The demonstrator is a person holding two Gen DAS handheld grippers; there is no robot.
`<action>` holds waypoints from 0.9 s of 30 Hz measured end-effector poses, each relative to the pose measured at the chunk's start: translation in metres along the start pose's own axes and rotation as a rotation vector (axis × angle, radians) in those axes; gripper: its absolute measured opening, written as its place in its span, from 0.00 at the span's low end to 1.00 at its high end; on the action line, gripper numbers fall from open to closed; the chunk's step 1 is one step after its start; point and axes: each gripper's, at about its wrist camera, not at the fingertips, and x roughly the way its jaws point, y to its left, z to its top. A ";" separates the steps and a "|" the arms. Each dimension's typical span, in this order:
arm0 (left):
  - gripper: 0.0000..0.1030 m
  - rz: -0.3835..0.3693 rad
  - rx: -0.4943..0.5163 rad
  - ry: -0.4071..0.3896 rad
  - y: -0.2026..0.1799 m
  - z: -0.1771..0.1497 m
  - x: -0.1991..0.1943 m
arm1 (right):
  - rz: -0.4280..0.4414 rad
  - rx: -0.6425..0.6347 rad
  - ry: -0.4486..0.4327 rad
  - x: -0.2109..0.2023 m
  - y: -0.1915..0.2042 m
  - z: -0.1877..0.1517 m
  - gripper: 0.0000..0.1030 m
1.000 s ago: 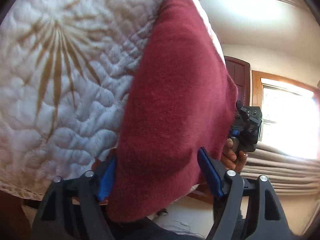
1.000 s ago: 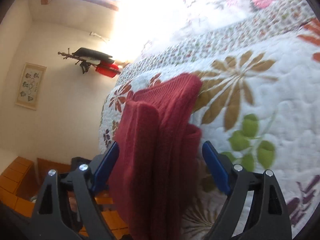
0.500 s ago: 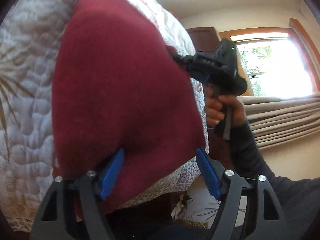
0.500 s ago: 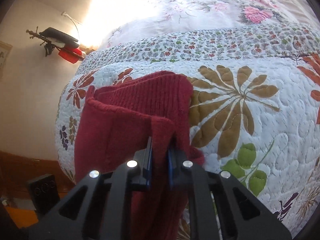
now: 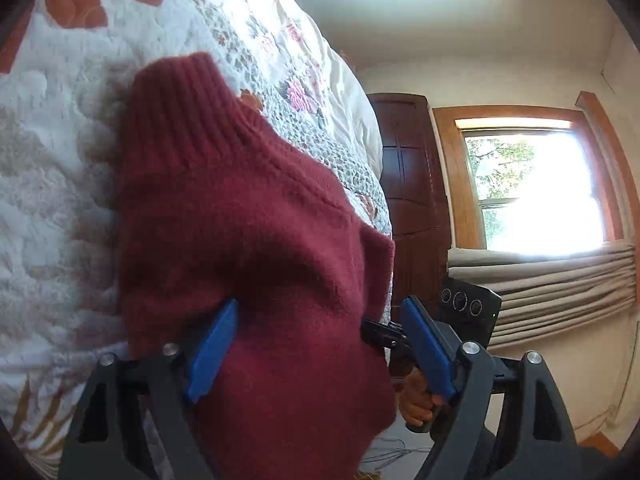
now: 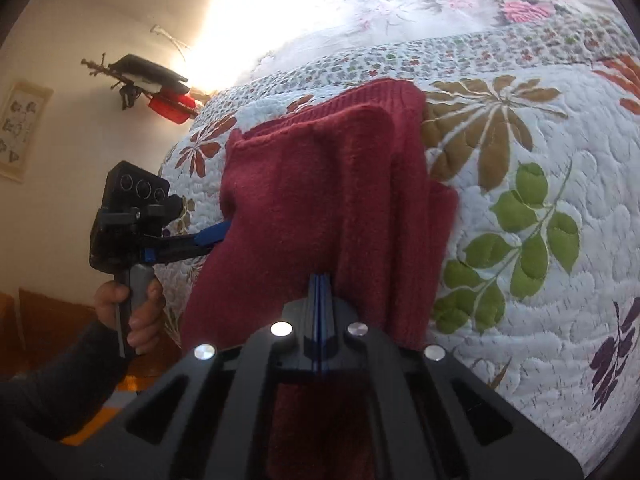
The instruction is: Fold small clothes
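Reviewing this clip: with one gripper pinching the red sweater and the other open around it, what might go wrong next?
1. The right gripper is shut on a thin edge of the red sweater; the knit may slip out when pulled.
2. The left gripper is open astride the cloth, so a one-sided pull could skew the fold.
3. The sweater overhangs the edge of the quilt and might slide off.

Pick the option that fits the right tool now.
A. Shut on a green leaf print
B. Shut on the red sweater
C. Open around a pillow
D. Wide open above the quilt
B: in the right wrist view the right tool has its blue pads pressed together on an edge of the red sweater, which lies on the quilt.
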 end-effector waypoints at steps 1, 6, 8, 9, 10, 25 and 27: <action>0.77 -0.004 0.008 -0.015 -0.009 -0.002 -0.013 | 0.001 -0.020 -0.019 -0.013 0.009 -0.003 0.01; 0.78 -0.061 0.196 -0.031 -0.061 -0.059 -0.057 | 0.054 -0.124 0.005 -0.040 0.044 -0.050 0.09; 0.78 -0.049 0.180 0.031 -0.056 -0.083 -0.040 | -0.024 -0.100 0.048 -0.022 0.033 -0.068 0.02; 0.78 -0.009 0.166 0.061 -0.045 -0.094 -0.027 | -0.059 -0.061 0.059 -0.012 0.021 -0.072 0.00; 0.70 0.007 0.145 0.062 -0.031 -0.100 -0.018 | -0.052 -0.016 0.053 -0.005 0.008 -0.075 0.00; 0.78 0.157 0.258 0.178 -0.033 -0.153 0.002 | -0.177 0.114 -0.012 0.000 0.015 -0.133 0.00; 0.79 0.168 0.243 0.154 -0.040 -0.151 0.001 | -0.175 0.089 -0.020 -0.002 0.024 -0.132 0.07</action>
